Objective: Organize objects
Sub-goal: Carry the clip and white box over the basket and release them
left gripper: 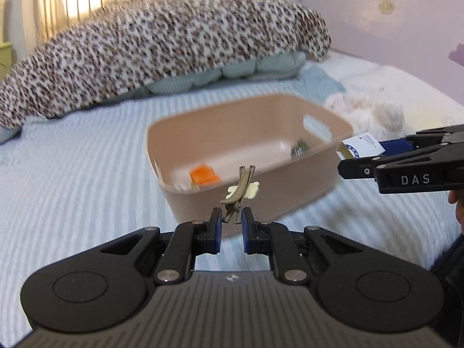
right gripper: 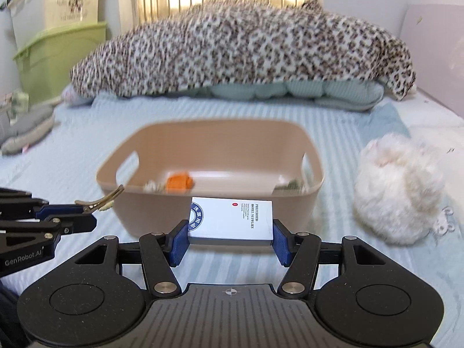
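A tan plastic bin (left gripper: 290, 191) (right gripper: 214, 214) stands on the bed, holding an orange item (left gripper: 203, 175) (right gripper: 179, 182) and a small green item (left gripper: 300, 146). My left gripper (left gripper: 231, 217) is shut on a metal hair clip with a cream bow (left gripper: 239, 191), held in front of the bin's near wall; it also shows at the left of the right wrist view (right gripper: 95, 204). My right gripper (right gripper: 230, 236) is shut on a small white box with blue print (right gripper: 232, 217), just before the bin; the box shows by the bin's right rim in the left wrist view (left gripper: 359, 146).
A leopard-print blanket (left gripper: 162, 49) (right gripper: 240, 49) over a teal quilt lies behind the bin. A white fluffy toy (right gripper: 397, 197) (left gripper: 374, 110) sits to the bin's right. Green and cream storage boxes (right gripper: 58, 29) and a grey soft toy (right gripper: 26, 127) are at far left.
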`<state>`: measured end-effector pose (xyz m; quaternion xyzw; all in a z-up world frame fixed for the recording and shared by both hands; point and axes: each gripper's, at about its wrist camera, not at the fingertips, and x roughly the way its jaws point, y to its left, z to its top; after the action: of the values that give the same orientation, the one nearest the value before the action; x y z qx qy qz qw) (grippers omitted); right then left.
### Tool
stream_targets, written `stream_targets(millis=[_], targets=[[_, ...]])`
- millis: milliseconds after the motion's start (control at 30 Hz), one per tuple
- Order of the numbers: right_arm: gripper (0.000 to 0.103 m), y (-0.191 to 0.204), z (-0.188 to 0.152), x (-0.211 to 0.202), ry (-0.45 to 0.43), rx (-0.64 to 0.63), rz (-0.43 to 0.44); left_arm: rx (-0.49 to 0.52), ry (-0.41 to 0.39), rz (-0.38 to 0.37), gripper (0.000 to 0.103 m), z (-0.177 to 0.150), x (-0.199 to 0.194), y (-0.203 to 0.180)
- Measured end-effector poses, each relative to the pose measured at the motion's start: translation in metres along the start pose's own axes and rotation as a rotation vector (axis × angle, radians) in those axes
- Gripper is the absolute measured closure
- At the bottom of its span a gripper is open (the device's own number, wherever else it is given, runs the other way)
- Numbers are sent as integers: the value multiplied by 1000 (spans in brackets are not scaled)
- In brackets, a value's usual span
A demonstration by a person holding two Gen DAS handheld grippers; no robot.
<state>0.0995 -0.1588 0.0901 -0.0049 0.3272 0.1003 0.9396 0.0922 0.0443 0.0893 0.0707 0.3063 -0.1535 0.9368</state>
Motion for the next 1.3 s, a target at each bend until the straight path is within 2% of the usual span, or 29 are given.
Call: stream_targets(millis=[200,333,500,833,933,967,1100,1133,1200,1233,1267,1300], targets=[[47,-14,31,-1,-76,51,-3,-16,-66,22,88,37,3,0],[47,-23,47,12,-96,72,2,-17,-65,27,88,59,21,-2],[47,-33,58,40,-88,62,-36,-34,-4,70,88,70,62,1],[47,-32,47,102,35,-10,-117,-72,165,145,88,54,130,5],[47,-30,39,110,55,-29,-126,-87,203,151,96,49,143,9],[47,-29,38,112,63,-41,-129,-94,212,151,96,47,145,11],[34,-27,35,110,68,-60,-135,-131,212,144,93,47,140,16],[32,-27,36,107,66,-53,-132,-136,208,138,87,48,135,17],[25,-29,38,99,52,-35,-131,-144,201,139,63,51,125,17],[24,-29,38,94,44,-28,-129,-149,192,148,44,52,118,18],[22,-29,39,87,38,-21,-125,-155,175,157,34,54,110,17],[18,-28,39,81,33,-20,-121,-161,152,162,33,54,101,17]])
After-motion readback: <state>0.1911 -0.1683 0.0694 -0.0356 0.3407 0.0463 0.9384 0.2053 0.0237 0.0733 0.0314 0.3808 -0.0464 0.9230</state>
